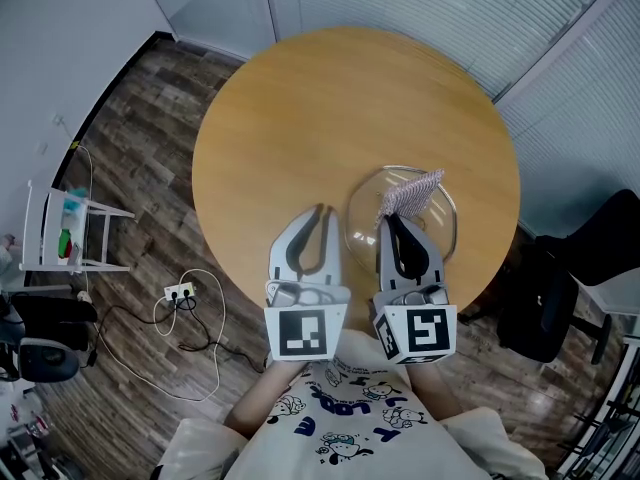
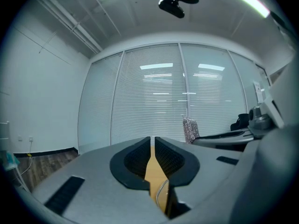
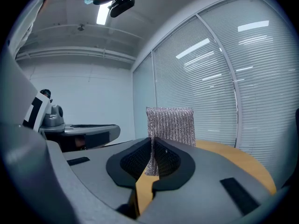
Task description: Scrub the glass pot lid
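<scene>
The glass pot lid lies flat on the round wooden table, near its right front edge. My right gripper is shut on a silvery mesh scouring cloth, which rests over the lid's middle. In the right gripper view the cloth stands up from between the closed jaws of the right gripper. My left gripper hovers just left of the lid, shut and holding nothing. In the left gripper view the left gripper shows only a sliver of table between its jaws, with the cloth off to the right.
The table edge runs close in front of me. On the wood floor to the left lie a power strip with cables and a white rack. A black chair stands at the right. Blinds cover the glass wall behind the table.
</scene>
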A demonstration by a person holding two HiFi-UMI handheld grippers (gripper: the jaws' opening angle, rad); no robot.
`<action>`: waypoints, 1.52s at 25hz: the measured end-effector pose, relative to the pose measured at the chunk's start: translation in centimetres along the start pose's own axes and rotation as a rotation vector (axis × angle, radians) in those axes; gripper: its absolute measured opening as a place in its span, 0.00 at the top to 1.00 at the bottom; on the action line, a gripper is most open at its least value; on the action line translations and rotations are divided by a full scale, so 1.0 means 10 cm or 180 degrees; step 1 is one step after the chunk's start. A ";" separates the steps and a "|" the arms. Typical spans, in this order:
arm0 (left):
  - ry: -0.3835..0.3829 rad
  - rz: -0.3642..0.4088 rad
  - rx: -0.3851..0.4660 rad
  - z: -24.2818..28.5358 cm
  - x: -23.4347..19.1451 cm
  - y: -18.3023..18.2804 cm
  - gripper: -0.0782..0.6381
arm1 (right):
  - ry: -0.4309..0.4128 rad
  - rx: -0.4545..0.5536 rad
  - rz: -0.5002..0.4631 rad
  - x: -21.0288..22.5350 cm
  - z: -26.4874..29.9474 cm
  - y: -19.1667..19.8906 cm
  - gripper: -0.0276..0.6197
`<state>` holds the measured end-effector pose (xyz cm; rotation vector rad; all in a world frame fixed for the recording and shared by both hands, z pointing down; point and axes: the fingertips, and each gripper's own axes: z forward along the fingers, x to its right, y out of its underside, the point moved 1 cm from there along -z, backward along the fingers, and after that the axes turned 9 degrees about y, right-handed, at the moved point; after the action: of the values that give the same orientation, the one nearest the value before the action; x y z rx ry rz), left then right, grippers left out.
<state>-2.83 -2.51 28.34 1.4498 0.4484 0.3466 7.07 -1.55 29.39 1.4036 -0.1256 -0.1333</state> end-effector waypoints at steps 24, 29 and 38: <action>-0.0005 -0.0033 -0.0005 0.00 0.03 0.01 0.84 | 0.0067 -0.0028 0.0014 0.02 -0.04 0.03 0.90; -0.0003 -0.0033 -0.0004 0.00 0.03 0.01 0.84 | 0.0079 -0.0025 0.0007 0.01 -0.04 0.03 0.90; -0.0001 -0.0055 0.0001 0.02 0.03 0.02 0.84 | 0.0082 -0.0042 -0.0016 0.01 -0.04 0.04 0.90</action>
<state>-2.44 -2.45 28.55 1.4455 0.4603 0.3325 7.23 -1.13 29.76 1.3919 -0.0997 -0.1199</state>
